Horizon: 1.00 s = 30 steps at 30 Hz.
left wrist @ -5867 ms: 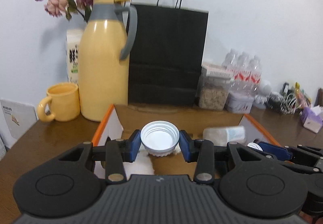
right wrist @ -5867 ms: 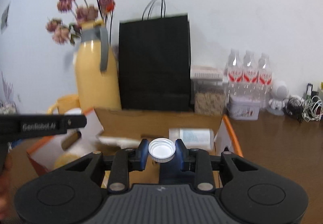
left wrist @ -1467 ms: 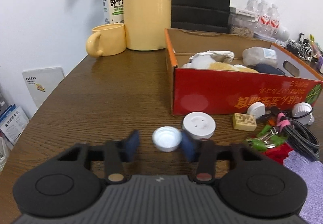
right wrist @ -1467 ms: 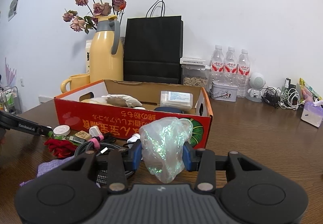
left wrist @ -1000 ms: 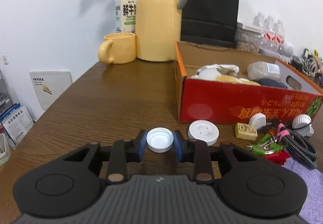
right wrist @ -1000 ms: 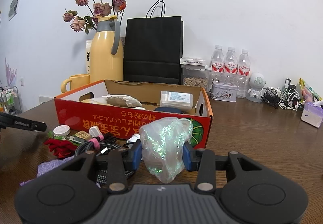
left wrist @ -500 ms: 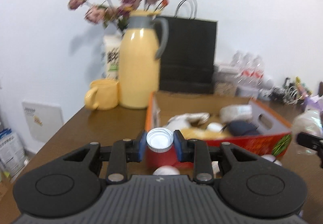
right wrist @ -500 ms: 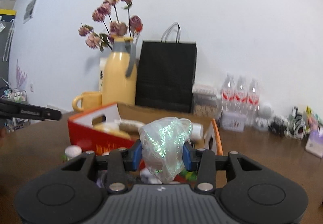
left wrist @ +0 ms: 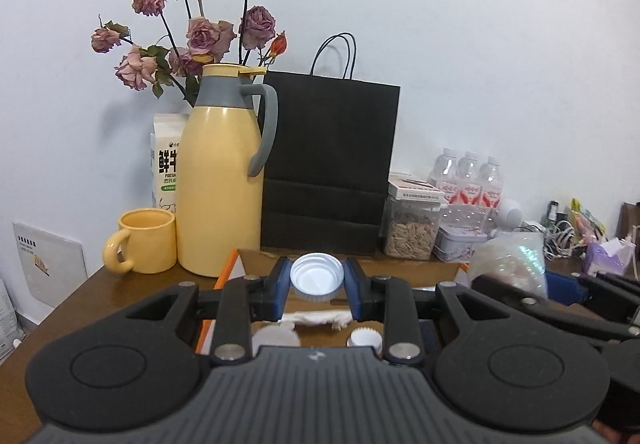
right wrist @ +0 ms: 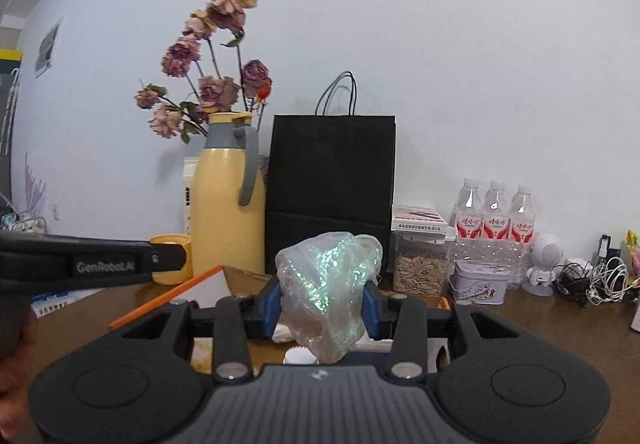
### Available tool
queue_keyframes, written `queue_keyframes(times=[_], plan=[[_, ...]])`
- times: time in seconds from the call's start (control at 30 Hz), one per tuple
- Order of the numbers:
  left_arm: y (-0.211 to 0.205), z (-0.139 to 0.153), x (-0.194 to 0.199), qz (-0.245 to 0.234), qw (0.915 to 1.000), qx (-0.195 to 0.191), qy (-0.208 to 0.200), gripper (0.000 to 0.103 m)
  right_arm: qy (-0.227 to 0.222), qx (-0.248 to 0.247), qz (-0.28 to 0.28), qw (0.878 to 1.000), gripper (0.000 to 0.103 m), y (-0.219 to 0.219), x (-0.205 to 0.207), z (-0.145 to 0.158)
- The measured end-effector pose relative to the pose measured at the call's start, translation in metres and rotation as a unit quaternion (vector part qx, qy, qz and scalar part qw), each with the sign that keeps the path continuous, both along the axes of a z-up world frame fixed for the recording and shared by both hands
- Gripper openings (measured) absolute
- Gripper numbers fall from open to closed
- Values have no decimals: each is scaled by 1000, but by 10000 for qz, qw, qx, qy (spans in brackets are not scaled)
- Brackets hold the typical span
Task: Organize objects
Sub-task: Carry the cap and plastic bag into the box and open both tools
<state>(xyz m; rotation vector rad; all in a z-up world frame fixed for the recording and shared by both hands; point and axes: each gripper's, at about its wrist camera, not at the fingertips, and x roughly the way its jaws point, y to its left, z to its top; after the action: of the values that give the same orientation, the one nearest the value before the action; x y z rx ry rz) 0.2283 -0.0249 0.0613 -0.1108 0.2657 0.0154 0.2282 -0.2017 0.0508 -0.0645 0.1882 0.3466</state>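
Left gripper [left wrist: 317, 286] clamped on a white bottle cap [left wrist: 317, 277], up over the cardboard box [left wrist: 400, 271]'s near-left corner. Light, stiff, slick, so best pinched across the rim. Right gripper [right wrist: 320, 308] squeezing a shimmery plastic bag [right wrist: 326, 294] above the box's middle. Soft, crinkly, featherweight; any bunched fold works.

- Cap [left wrist: 317, 277] clamped between left gripper [left wrist: 317, 286] pads, above box [left wrist: 228, 276].
- Crumpled film [right wrist: 326, 294] pinched in right gripper [right wrist: 322, 304], also over box, right of left gripper.
- Jug [left wrist: 222, 179] behind box, left; mug [left wrist: 146, 240] left of jug, carton [left wrist: 165, 163] behind.
- Bag [left wrist: 328, 167] right of jug; jar [left wrist: 412, 232], bottles [left wrist: 470, 179] further right.
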Motion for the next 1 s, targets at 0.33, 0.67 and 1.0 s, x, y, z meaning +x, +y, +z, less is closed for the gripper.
queue_keyframes(times=[0.33,0.67,1.0], plan=[[1,-36,49,200,9984,28,529,30,848,81,-46,9964,39,5,50,-36],[1,-50,44,128,9978,110,636,49,1017,-63,-214,9946,59,4,48,-49],[6,-42,25,298,9994,14,158,103,943,101,-438,9945,103,-5,45,-46]])
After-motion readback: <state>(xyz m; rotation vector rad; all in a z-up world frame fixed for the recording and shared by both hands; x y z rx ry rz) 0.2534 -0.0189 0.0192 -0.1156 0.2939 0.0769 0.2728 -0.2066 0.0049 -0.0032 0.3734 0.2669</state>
